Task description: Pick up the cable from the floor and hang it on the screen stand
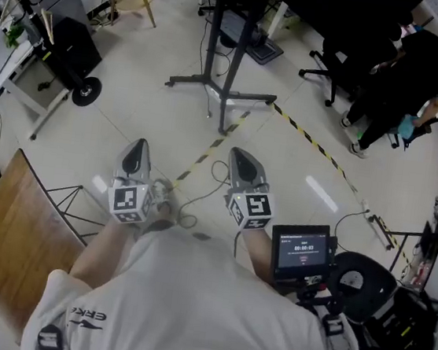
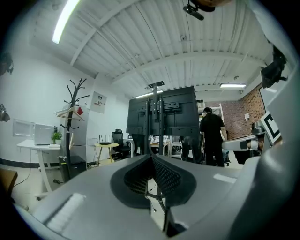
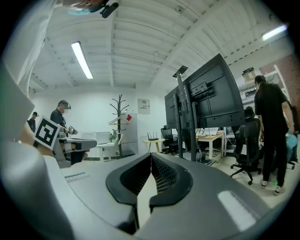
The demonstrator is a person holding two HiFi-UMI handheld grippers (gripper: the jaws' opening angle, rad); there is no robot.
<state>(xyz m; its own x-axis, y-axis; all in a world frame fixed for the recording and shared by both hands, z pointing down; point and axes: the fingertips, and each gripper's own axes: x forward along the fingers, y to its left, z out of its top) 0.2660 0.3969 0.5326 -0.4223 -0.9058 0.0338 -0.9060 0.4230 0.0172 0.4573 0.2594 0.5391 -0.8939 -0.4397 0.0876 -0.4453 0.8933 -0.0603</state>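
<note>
A thin dark cable (image 1: 192, 201) lies in loose loops on the pale floor, just ahead of the person and between the two grippers. The screen stand (image 1: 217, 89) rises further ahead, its legs spread on the floor. In the left gripper view the screen stand (image 2: 157, 117) carries dark screens straight ahead; in the right gripper view the screen stand (image 3: 186, 117) is right of centre. My left gripper (image 1: 137, 146) (image 2: 151, 157) is held level, shut and empty. My right gripper (image 1: 237, 153) (image 3: 151, 155) is beside it, level, also shut with nothing in it. Both are above the cable, not touching it.
Yellow-and-black tape (image 1: 311, 144) runs across the floor. A wooden board (image 1: 7, 223) leans at the left. A small monitor on a tripod (image 1: 301, 248) stands at the right. A person in black (image 1: 398, 73) and an office chair (image 1: 331, 69) are beyond. A coat rack (image 2: 75, 122) stands left.
</note>
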